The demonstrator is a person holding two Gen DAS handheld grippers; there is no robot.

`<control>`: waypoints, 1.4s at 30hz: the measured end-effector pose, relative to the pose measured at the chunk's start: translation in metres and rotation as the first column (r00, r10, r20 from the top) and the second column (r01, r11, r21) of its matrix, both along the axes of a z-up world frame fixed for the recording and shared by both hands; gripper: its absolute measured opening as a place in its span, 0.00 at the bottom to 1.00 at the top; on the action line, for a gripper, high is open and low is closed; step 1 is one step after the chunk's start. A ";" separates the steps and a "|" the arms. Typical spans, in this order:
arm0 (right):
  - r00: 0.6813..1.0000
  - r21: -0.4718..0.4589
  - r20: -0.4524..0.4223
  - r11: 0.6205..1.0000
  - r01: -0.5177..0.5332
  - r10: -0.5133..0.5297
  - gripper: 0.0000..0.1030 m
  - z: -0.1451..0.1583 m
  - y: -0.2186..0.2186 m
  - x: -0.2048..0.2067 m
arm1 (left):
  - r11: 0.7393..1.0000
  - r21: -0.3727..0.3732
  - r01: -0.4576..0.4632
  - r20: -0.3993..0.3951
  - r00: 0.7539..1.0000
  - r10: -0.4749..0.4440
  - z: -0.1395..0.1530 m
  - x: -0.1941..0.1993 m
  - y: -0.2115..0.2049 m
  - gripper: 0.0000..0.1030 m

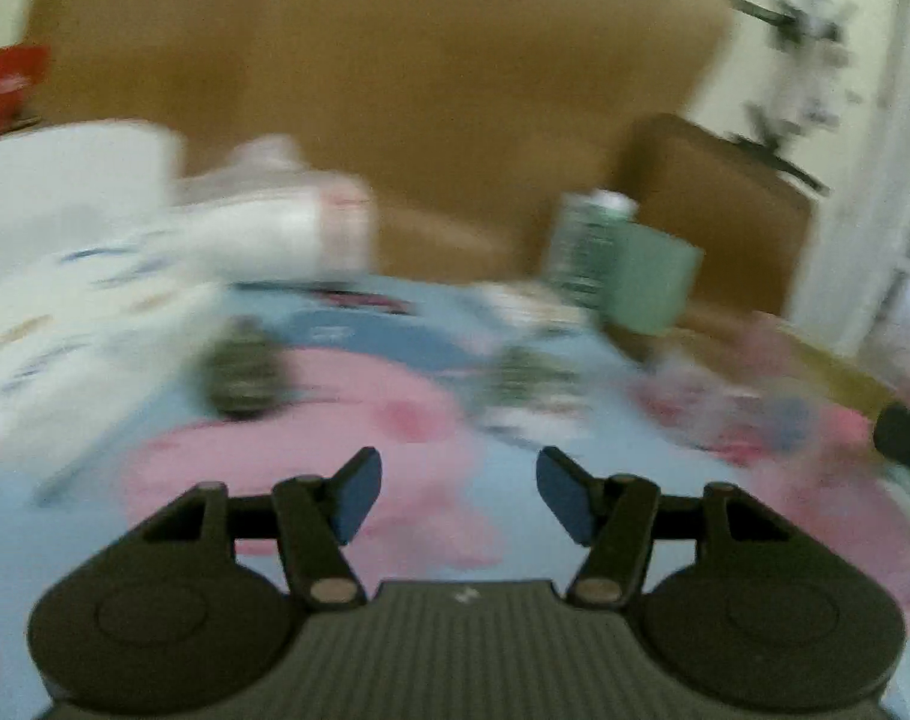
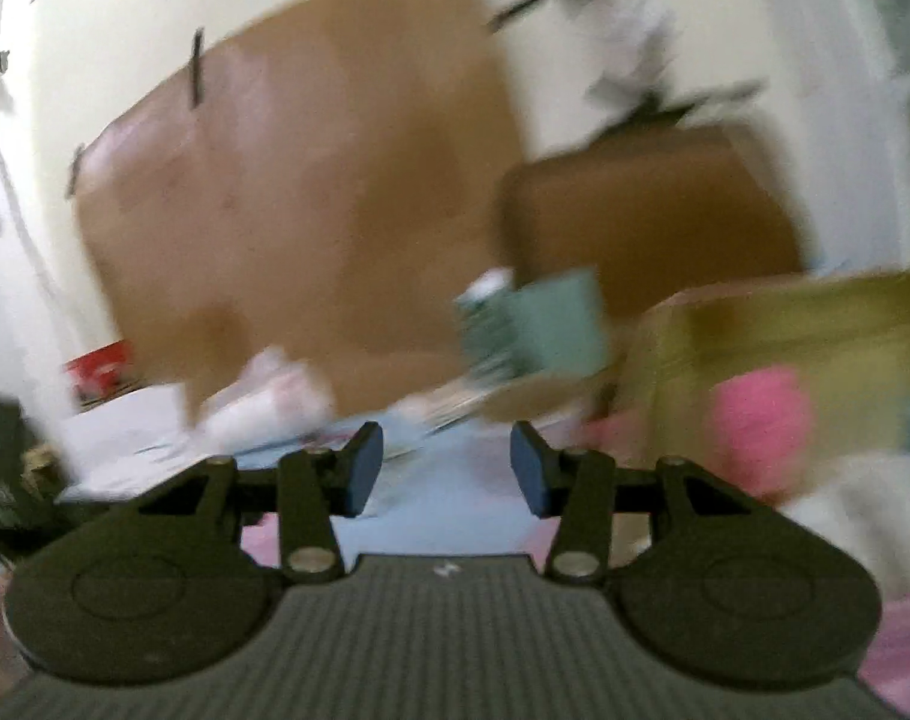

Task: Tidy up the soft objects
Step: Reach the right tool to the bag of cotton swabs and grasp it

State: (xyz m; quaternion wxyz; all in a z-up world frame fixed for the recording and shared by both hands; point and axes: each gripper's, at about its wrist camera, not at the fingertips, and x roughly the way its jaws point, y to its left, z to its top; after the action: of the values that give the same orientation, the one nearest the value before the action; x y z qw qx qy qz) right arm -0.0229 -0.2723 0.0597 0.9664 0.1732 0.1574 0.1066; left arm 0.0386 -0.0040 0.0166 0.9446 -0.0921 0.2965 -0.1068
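Pink soft toy (image 2: 760, 414) in cardboard box (image 2: 784, 312)

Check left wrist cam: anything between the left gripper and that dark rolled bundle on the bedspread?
Nothing: the left gripper is empty, and only bare pink-and-blue bedspread runs up to the dark bundle.

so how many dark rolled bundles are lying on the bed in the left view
2, though blur may hide more: one bundle left of centre by the white cloth, another bundle right of centre, before the green box.
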 end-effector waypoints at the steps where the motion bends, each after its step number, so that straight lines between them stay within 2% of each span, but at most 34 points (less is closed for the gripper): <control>1: 0.999 0.021 -0.029 0.999 -0.031 0.032 0.49 0.001 0.011 0.019 | 0.999 -0.010 -0.030 0.002 1.000 0.030 -0.006 0.002 0.013 0.57; 2: 0.997 0.029 -0.055 0.998 -0.054 0.055 0.52 0.002 0.025 0.039 | 0.998 -0.024 -0.053 0.001 0.999 0.053 -0.010 0.003 0.021 0.57; 5: 0.989 -0.005 -0.127 0.997 -0.072 0.070 0.72 -0.001 0.068 0.102 | 0.987 -0.121 -0.105 -0.036 0.994 0.102 -0.017 0.011 0.042 0.57; 6: 0.985 -0.016 -0.161 0.998 -0.063 0.060 0.75 -0.004 0.081 0.126 | 0.981 -0.156 -0.112 -0.035 0.994 0.108 -0.017 0.011 0.048 0.59; 8: 0.970 -0.024 -0.242 1.000 -0.014 0.008 0.75 -0.011 0.098 0.170 | 0.976 -0.169 -0.134 -0.045 0.991 0.129 -0.017 0.008 0.049 0.61; 11: 0.923 0.017 -0.371 0.993 0.118 -0.104 0.81 -0.026 0.103 0.229 | 0.973 -0.190 -0.132 -0.054 0.991 0.124 -0.016 0.007 0.054 0.62; 14: 0.850 0.016 -0.477 0.965 0.263 -0.224 0.87 -0.042 0.097 0.273 | 0.970 -0.205 -0.131 -0.064 0.991 0.121 -0.017 0.007 0.056 0.62; 15: 0.827 0.005 -0.498 0.953 0.301 -0.259 0.89 -0.048 0.094 0.284 | 0.967 -0.218 -0.133 -0.069 0.990 0.120 -0.018 0.008 0.058 0.62; 16: 0.829 -0.017 -0.478 0.947 0.321 -0.290 0.92 -0.049 0.095 0.290 | 0.963 -0.235 -0.134 -0.075 0.990 0.120 -0.018 0.008 0.061 0.62; 17: 0.818 -0.056 -0.482 0.943 0.329 -0.314 0.93 -0.050 0.096 0.298 | 0.958 -0.252 -0.136 -0.080 0.990 0.119 -0.018 0.007 0.064 0.62; 19: 0.825 -0.127 -0.468 0.948 0.292 -0.317 0.87 -0.054 0.102 0.306 | 0.949 -0.283 -0.138 -0.091 0.989 0.117 -0.019 0.007 0.069 0.62; 20: 0.834 -0.145 -0.458 0.952 0.270 -0.307 0.62 -0.054 0.104 0.305 | 0.946 -0.292 -0.139 -0.094 0.989 0.117 -0.019 0.007 0.070 0.62; 21: 0.848 -0.151 -0.450 0.960 0.235 -0.279 0.55 -0.054 0.106 0.302 | 0.943 -0.300 -0.141 -0.098 0.988 0.116 -0.019 0.006 0.071 0.62; 23: 0.864 -0.162 -0.436 0.967 0.198 -0.250 0.50 -0.053 0.107 0.293 | 0.942 -0.305 -0.142 -0.100 0.988 0.116 -0.018 0.004 0.072 0.62; 25: 0.885 -0.158 -0.408 0.972 0.173 -0.224 0.49 -0.050 0.107 0.280 | 0.943 -0.301 -0.141 -0.099 0.988 0.116 -0.018 0.004 0.071 0.62; 27: 0.919 -0.141 -0.349 0.980 0.142 -0.183 0.49 -0.040 0.105 0.255 | 0.943 -0.299 -0.144 -0.097 0.988 0.120 -0.019 0.005 0.070 0.62; 32: 0.974 -0.117 -0.227 0.993 -0.024 -0.003 0.49 -0.011 0.097 0.162 | 0.945 -0.290 -0.151 -0.087 0.988 0.131 -0.018 0.005 0.069 0.63; 36: 0.971 -0.155 -0.194 0.973 -0.168 0.137 0.50 -0.008 0.080 0.064 | 0.943 -0.311 -0.121 -0.047 0.993 0.111 -0.015 0.000 0.070 0.61; 38: 0.963 -0.179 -0.211 0.962 -0.206 0.167 0.50 -0.015 0.072 0.021 | 0.952 -0.302 -0.053 -0.029 0.999 0.046 -0.013 -0.001 0.062 0.61; 40: 0.959 -0.215 -0.225 0.951 -0.221 0.172 0.50 -0.025 0.064 -0.012 | 0.958 -0.281 0.065 -0.030 0.997 -0.077 -0.012 0.001 0.044 0.61; 42: 0.960 -0.258 -0.231 0.942 -0.215 0.156 0.50 -0.034 0.062 -0.043 | 0.944 -0.260 0.201 -0.052 0.974 -0.221 -0.012 -0.001 0.022 0.61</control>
State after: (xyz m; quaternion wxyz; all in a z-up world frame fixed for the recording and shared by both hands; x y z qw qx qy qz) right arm -0.0657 -0.2108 0.0262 0.9450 0.0288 0.2862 0.1556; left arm 0.0380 0.0175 0.0048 0.8954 -0.1839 0.3263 -0.2405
